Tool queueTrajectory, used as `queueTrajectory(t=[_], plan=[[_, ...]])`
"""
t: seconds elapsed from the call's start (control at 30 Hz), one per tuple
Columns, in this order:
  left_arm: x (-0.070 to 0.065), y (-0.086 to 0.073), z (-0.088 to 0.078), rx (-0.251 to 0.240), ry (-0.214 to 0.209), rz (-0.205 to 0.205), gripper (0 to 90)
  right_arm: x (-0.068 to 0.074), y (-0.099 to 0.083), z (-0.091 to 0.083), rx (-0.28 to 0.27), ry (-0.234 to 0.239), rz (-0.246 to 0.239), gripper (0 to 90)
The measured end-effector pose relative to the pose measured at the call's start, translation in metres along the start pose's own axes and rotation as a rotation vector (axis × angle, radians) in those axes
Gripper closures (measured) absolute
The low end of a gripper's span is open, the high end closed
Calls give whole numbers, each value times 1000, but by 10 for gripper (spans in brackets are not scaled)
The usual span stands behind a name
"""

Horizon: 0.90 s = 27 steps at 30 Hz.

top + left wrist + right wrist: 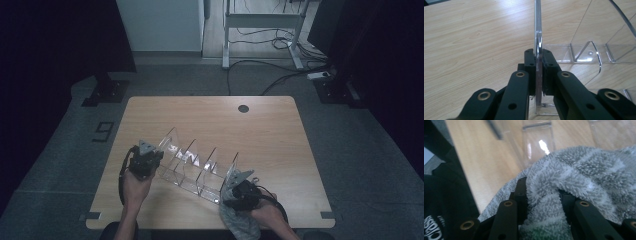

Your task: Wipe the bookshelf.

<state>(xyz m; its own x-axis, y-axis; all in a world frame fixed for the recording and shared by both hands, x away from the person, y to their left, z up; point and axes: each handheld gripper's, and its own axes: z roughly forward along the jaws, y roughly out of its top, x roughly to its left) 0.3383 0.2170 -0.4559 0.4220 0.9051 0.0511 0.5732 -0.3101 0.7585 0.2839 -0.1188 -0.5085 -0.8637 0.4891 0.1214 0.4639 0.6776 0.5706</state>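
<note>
The clear plastic rack (200,167) lies slantwise near the front edge of the wooden bench (265,125). At the rack's left end, the left tool (538,65) is clamped on its end wall. At the rack's right end, the right tool (544,195) is clamped on a grey fluffy cloth (584,172), bunched against the rack.
</note>
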Motion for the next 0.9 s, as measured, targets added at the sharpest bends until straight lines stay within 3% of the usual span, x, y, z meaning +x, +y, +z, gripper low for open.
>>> queueTrajectory(t=[0.2, 0.47, 0.9], plan=[[-1, 0, 0, 5, 7, 5, 849, 12, -1, -1, 4, 20, -22, 676], [1, 0, 0, -1, -7, 7, 843, 8, 0, -8, 7, 10, -22, 689], [2, -1, 0, -9, -15, 20, 835, -21, -3, -51, -88, -72, 55, 691]])
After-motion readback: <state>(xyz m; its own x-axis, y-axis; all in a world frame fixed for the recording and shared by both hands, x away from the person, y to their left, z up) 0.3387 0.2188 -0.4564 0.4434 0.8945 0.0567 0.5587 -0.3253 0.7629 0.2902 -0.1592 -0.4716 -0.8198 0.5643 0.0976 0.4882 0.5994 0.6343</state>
